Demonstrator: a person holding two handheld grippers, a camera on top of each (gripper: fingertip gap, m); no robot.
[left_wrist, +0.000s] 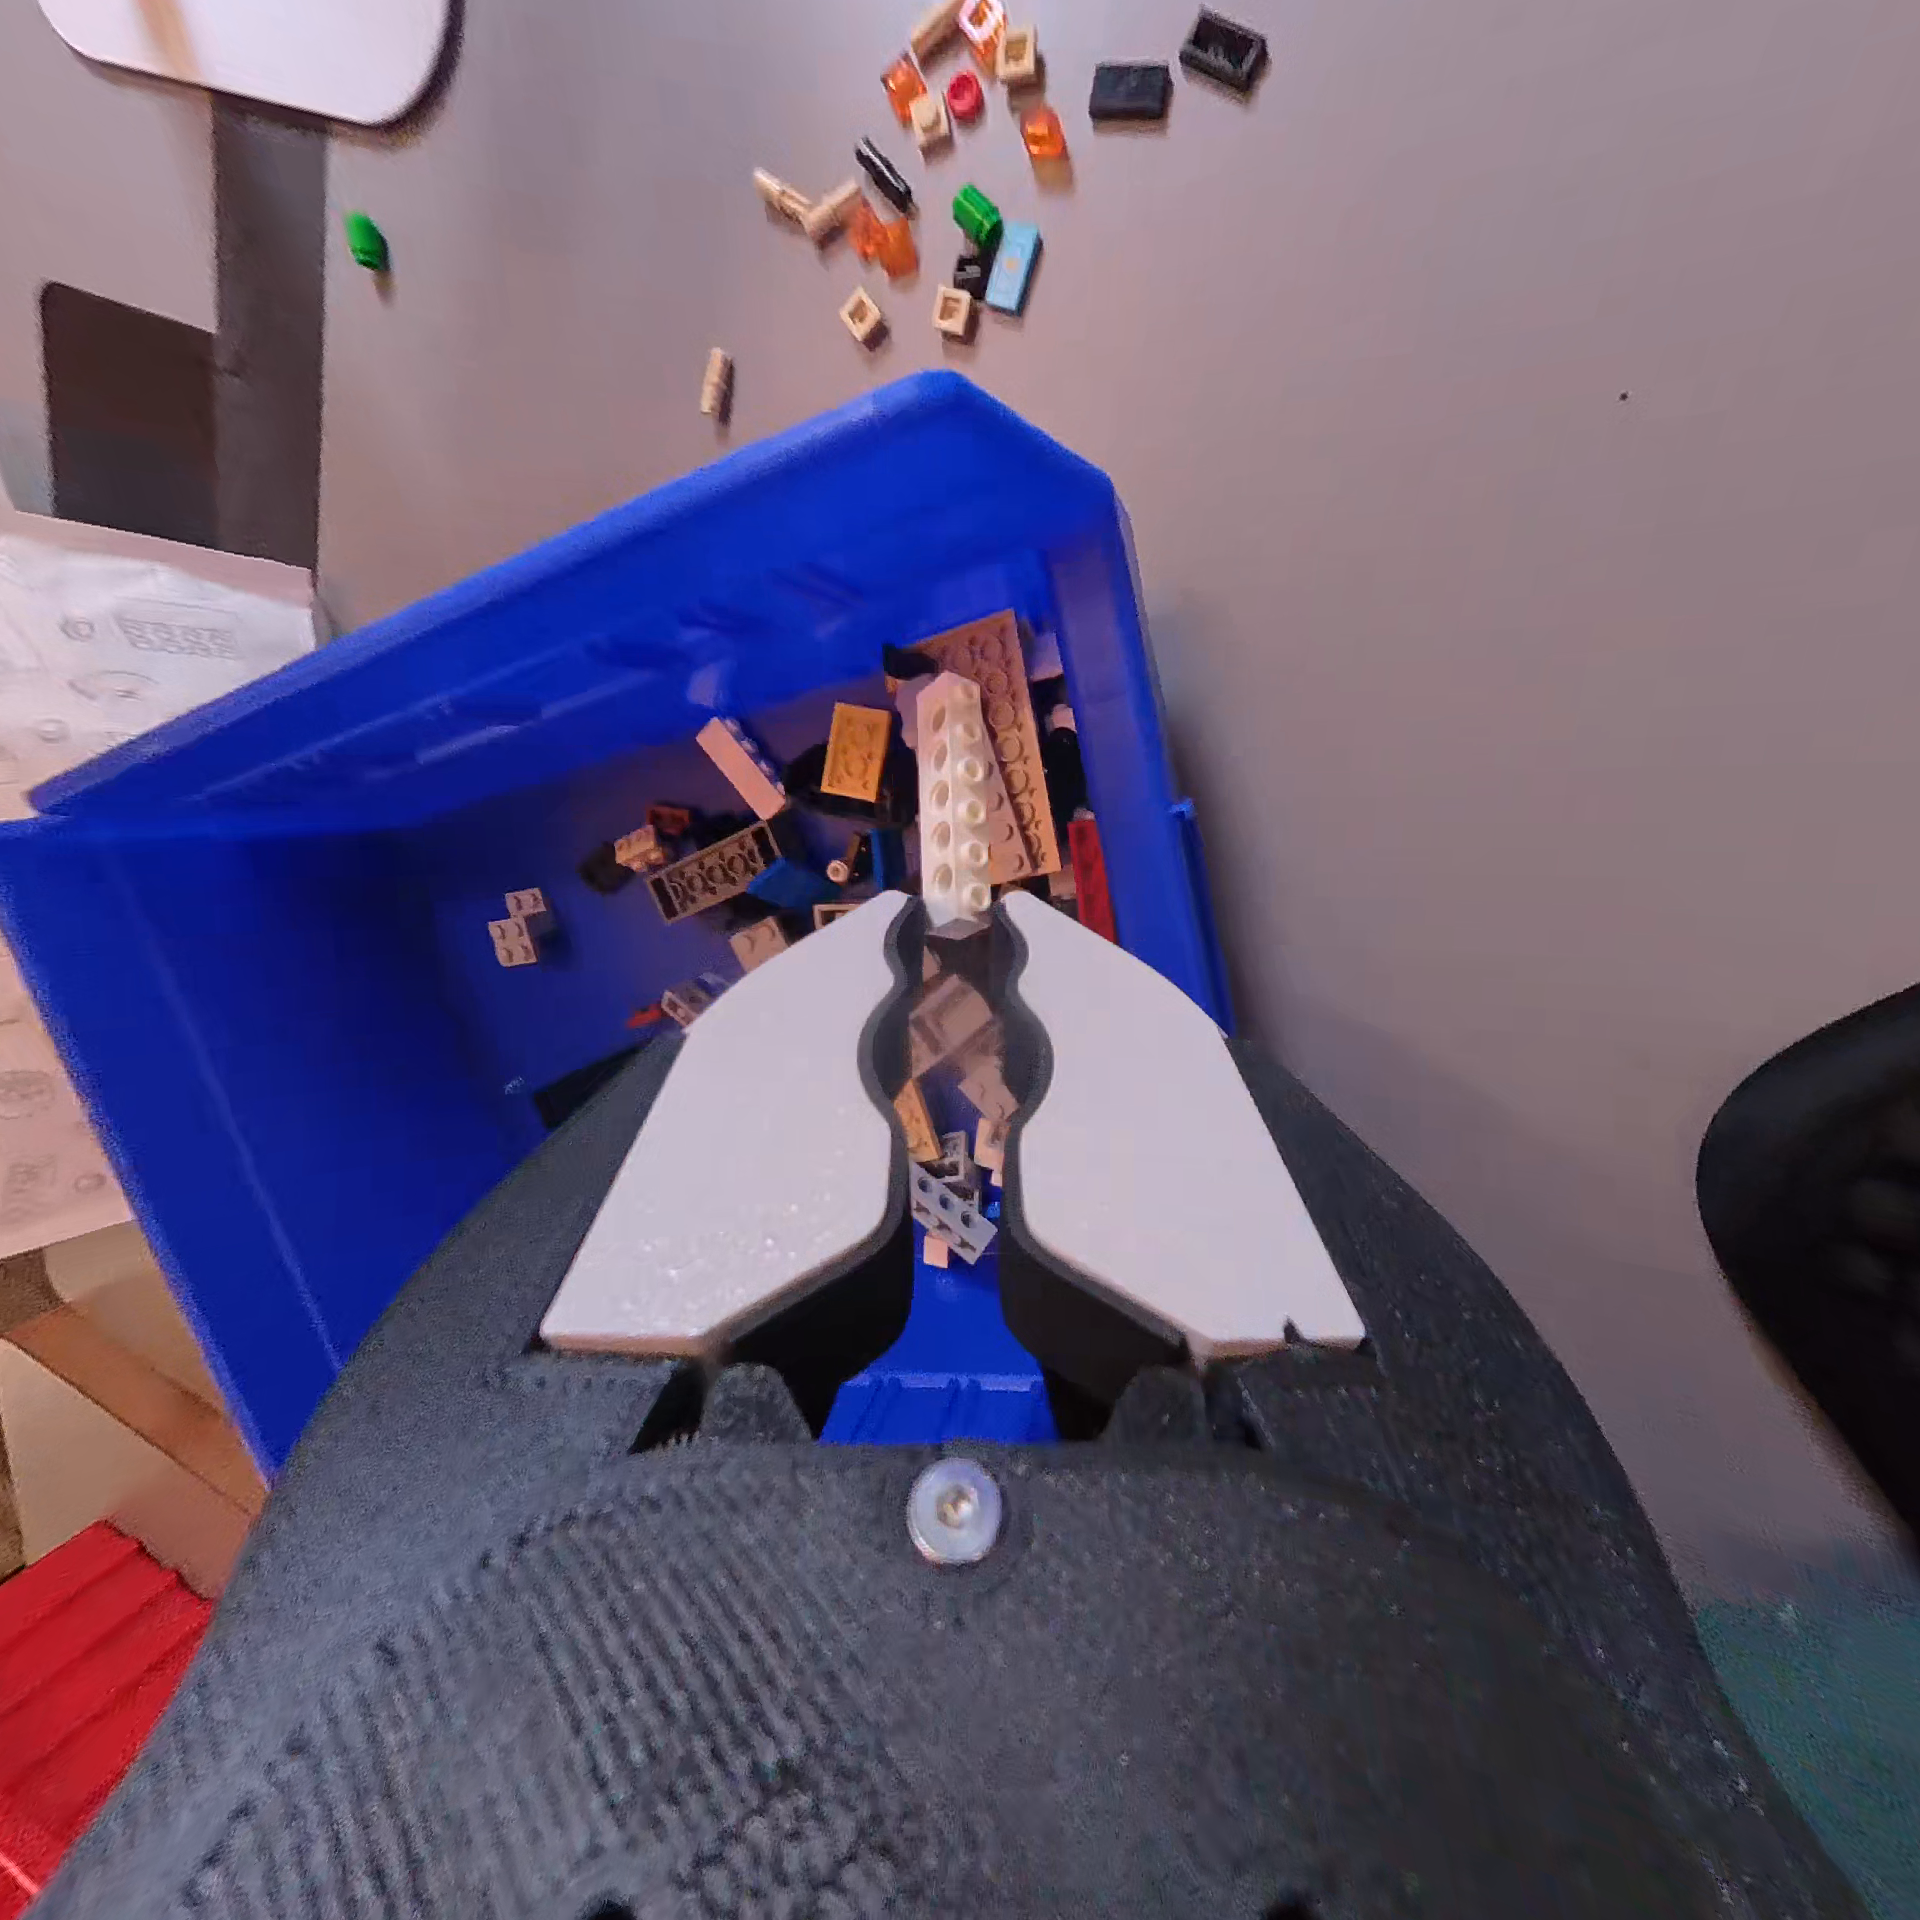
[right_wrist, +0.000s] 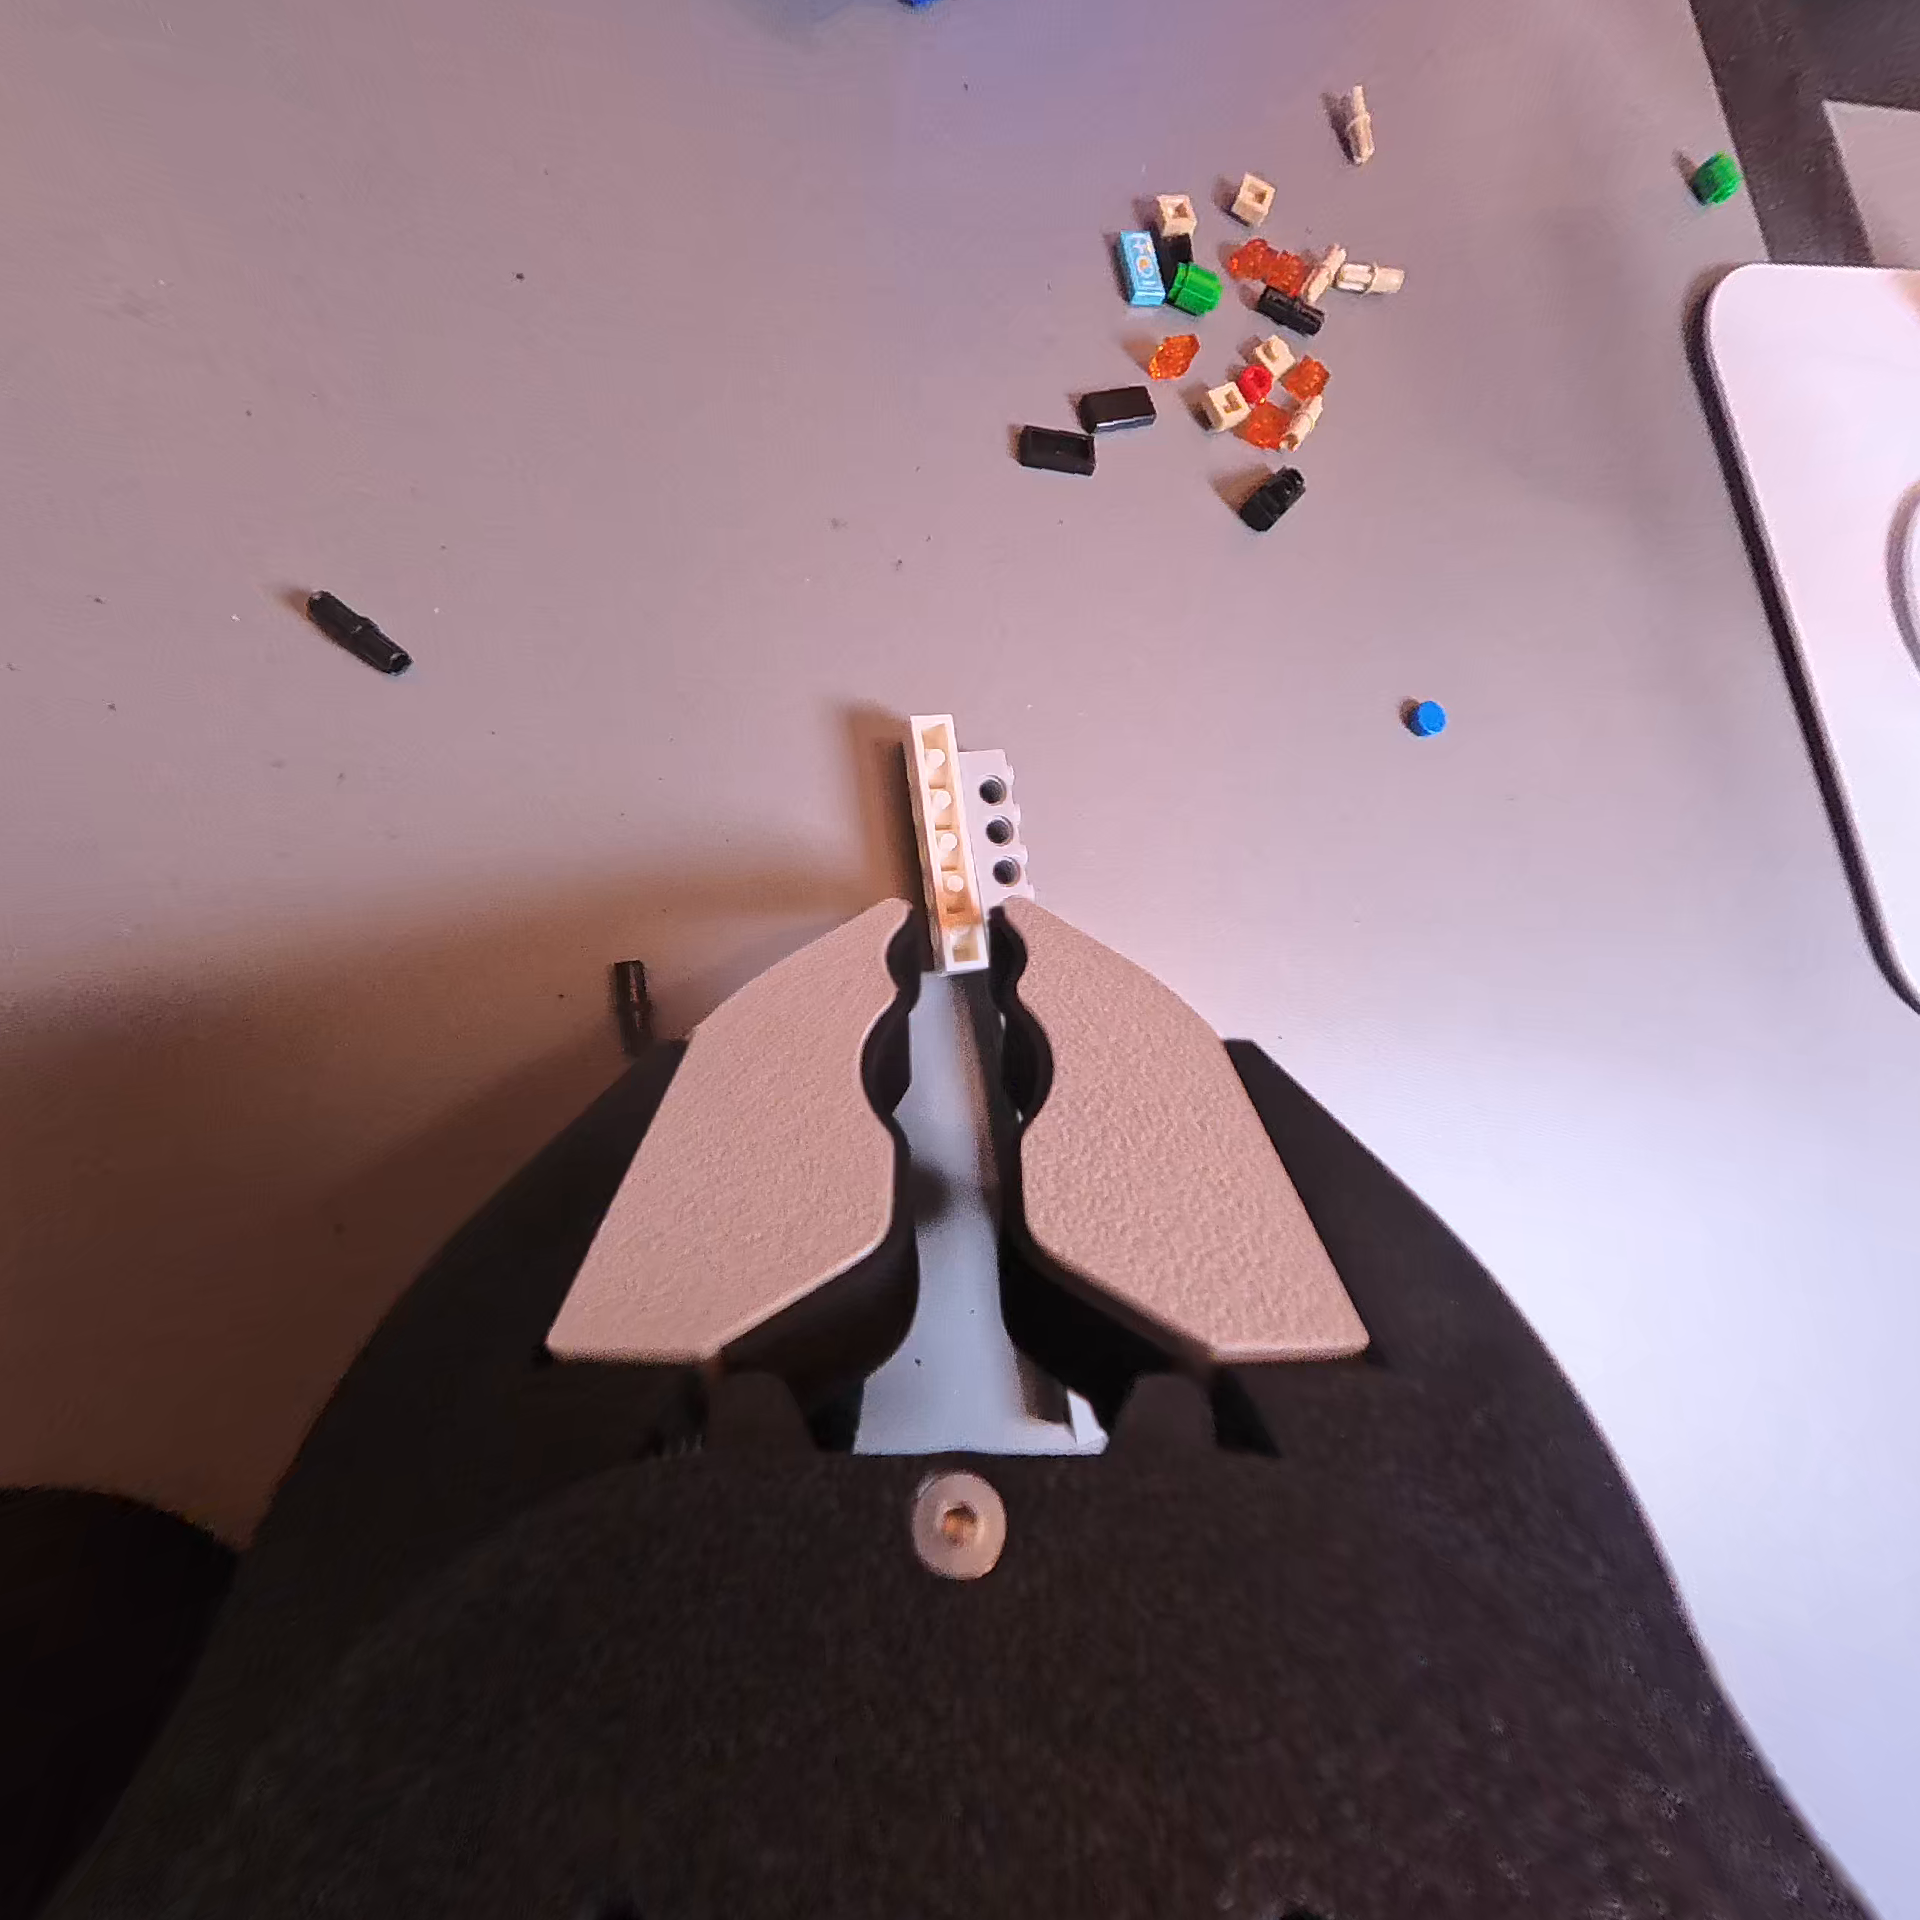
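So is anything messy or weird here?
Yes. Small bricks lie scattered loose on the grey table, outside the blue bin. A lone blue stud and a black pin sit apart from the pile. The bin looks tilted in the left view, maybe only from the camera angle.

Bricks (left_wrist: 727, 862) lie in the bin (left_wrist: 582, 623); loose pieces (left_wrist: 956, 187) scattered on the table (left_wrist: 1455, 520) beyond it

Blue bin (left_wrist: 582, 665), scattered bricks (right_wrist: 1236, 343), printed sheet (left_wrist: 114, 675)

White brick (left_wrist: 954, 800), blue bin (left_wrist: 312, 935), grey table (right_wrist: 520, 312)
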